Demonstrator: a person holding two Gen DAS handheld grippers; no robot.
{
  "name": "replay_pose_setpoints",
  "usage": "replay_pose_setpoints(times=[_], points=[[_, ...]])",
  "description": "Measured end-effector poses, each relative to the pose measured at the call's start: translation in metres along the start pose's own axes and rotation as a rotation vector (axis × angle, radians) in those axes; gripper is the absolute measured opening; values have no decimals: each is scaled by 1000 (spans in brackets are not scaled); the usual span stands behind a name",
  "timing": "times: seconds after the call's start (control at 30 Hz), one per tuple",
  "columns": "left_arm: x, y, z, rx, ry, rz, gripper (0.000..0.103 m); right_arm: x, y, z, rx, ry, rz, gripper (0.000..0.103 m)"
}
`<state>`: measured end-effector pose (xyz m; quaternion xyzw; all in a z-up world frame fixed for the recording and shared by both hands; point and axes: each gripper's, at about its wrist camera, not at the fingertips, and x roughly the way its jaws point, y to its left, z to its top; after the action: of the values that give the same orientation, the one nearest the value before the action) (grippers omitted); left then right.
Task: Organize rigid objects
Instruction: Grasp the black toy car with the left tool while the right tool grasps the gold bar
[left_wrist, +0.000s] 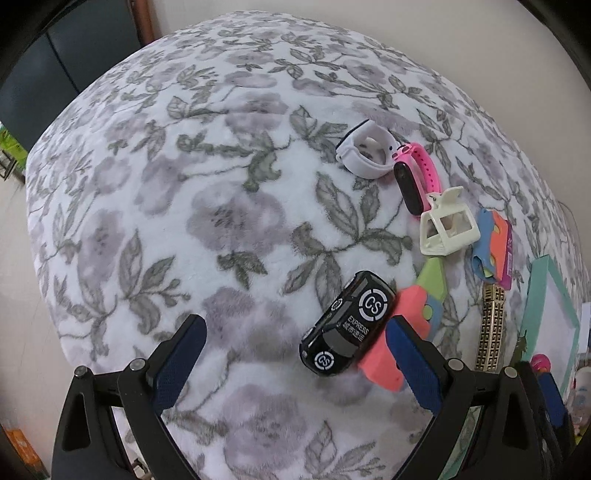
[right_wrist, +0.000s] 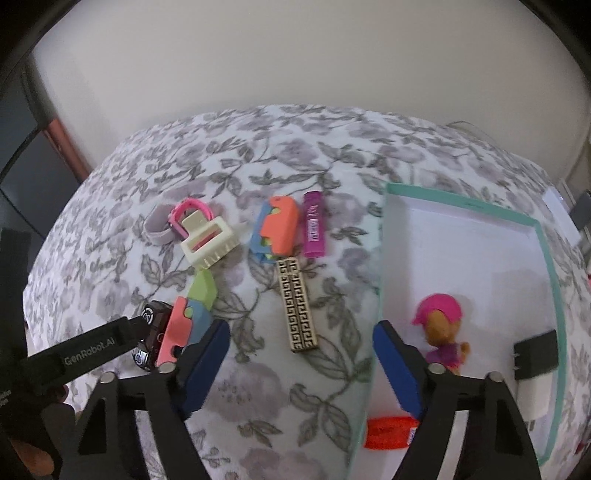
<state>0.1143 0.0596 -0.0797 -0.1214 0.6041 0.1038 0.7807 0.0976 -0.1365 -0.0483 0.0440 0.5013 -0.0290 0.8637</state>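
My left gripper (left_wrist: 295, 354) is open and empty above the floral blanket, with a black toy car (left_wrist: 347, 323) just inside its right finger. The car also shows in the right wrist view (right_wrist: 149, 334). Beside it lie foam puzzle pieces (left_wrist: 413, 317), a cream hair claw (left_wrist: 447, 227), a pink watch (left_wrist: 413, 177), a white watch band (left_wrist: 365, 151) and a gold patterned bar (right_wrist: 297, 304). My right gripper (right_wrist: 301, 354) is open and empty over the edge of a teal-rimmed white tray (right_wrist: 461, 206). The tray holds a pink-capped toy figure (right_wrist: 441, 328), a black block (right_wrist: 535, 354) and an orange item (right_wrist: 389, 432).
A second stack of orange and blue foam pieces (right_wrist: 277, 229) and a purple tube (right_wrist: 314, 229) lie behind the gold bar. The blanket (left_wrist: 184, 184) covers a rounded surface that drops off on every side. A wall stands behind it.
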Motion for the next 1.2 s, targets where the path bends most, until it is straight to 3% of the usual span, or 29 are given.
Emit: replay_pose_setpoints(times=[0.17,0.33,0.53,0.63,1.0,1.13,1.2], points=[[12,-2,5,30,12,-20,96,20,4,3,-16,35,-7,62],[21,-9,10,81,5,-25,94,38,3,6,-21,64,-25,53],[27,-19,15,131,-2,-29,89,58,1,8,-24,95,-36,51],[32,-28,19,155,10,-44,81,65,1,9,-32,96,-48,50],[39,-43,16,188,-4,-37,80,71,7,14,-70,74,-75,49],[30,-36,8,197,-1,-38,78,67,7,10,-74,77,-72,38],[31,-36,4,202,8,-39,69,64,8,8,-82,79,-75,31]])
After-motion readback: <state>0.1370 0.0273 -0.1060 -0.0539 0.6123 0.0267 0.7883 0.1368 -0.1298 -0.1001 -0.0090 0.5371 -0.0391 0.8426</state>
